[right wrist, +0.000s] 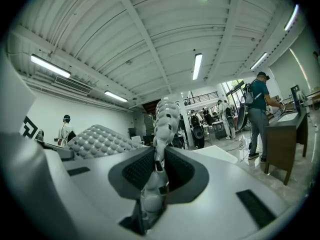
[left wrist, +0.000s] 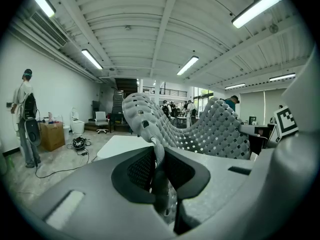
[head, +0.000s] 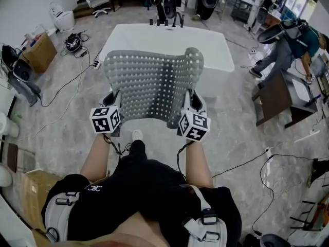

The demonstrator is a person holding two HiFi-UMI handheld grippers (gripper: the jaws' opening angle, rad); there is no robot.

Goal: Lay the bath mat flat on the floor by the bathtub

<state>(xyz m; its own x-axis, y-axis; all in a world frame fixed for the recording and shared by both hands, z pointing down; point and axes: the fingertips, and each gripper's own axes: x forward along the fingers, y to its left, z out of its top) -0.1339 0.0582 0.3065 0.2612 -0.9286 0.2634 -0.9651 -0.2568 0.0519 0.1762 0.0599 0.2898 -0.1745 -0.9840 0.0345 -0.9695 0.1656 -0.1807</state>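
A grey perforated bath mat hangs in the air in front of the person, held up by its two near corners. My left gripper is shut on the mat's left edge, and the mat runs between its jaws. My right gripper is shut on the right edge, where the mat rises upright between the pads. The white bathtub stands just beyond the mat, partly hidden by it. The mat's far edge curls over at the top right.
Black taps stand on the tub's far rim. Cables trail over the marble floor at the left, and a cardboard box stands there. A person bends over a dark table at the right. A white toilet stands far left.
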